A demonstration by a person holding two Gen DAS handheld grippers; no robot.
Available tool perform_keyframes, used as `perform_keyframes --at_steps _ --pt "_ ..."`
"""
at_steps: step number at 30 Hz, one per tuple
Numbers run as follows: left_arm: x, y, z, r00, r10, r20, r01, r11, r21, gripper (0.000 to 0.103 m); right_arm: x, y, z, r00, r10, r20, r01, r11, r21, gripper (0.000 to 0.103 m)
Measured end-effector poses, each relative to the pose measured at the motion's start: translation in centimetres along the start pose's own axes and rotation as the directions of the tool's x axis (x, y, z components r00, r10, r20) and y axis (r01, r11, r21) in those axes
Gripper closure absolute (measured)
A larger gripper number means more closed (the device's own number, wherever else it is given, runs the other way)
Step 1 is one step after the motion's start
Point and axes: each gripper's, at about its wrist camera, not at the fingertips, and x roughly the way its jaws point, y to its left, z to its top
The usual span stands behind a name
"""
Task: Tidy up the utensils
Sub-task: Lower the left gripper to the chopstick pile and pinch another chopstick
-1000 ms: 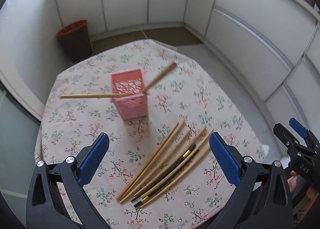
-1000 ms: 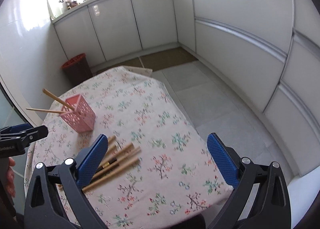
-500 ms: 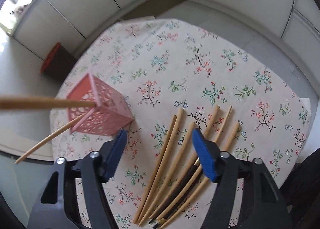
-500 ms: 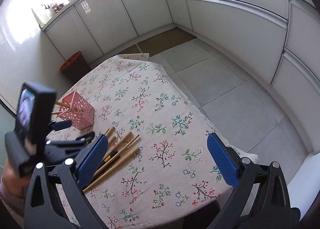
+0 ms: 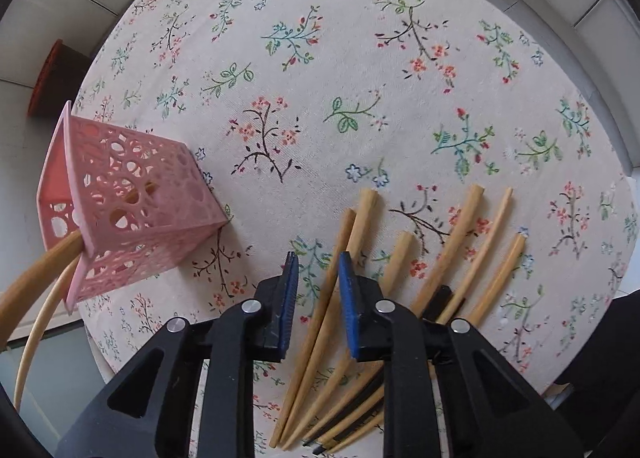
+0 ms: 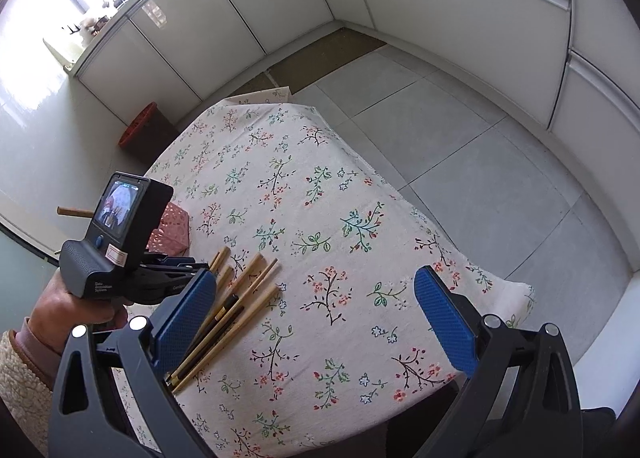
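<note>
Where chopsticks (image 5: 362, 258) lie fanned, left hand-held gripper (image 5: 317, 306), jaws narrowed astride one.

Holder (image 5: 132, 209) stands on the table (image 5: 360, 57), left of the chopsticks (image 5: 452, 242).

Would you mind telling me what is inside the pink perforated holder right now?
The pink holder contains two wooden chopsticks whose ends stick out past its rim. Through its holes one shaft shows; its wall hides their lower ends and the holder's bottom.
</note>
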Motion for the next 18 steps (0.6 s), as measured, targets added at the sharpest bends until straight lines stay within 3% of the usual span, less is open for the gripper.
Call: perform_keyframes --at_steps 9,11,18 --pt "1.3 1.3 0.0 1.0 -0.023 -0.016 0.023 1.0 0.008 0.092 0.3 0.4 -0.2 1.0 -0.016 -0.008 0.016 1.0 -0.018 0.007" --pt "1.7 1.5 -0.2 0.999 -0.051 -0.008 0.051 0.999 0.015 0.101 0.4 0.5 -0.2 1.0 -0.024 -0.012 0.024 0.999 -0.03 0.007" --pt "1.7 1.8 -3.6 0.994 -0.082 0.076 0.088 0.993 -0.08 0.103 2.0 1.4 -0.9 0.993 -0.083 -0.08 0.075 0.991 -0.107 0.007"
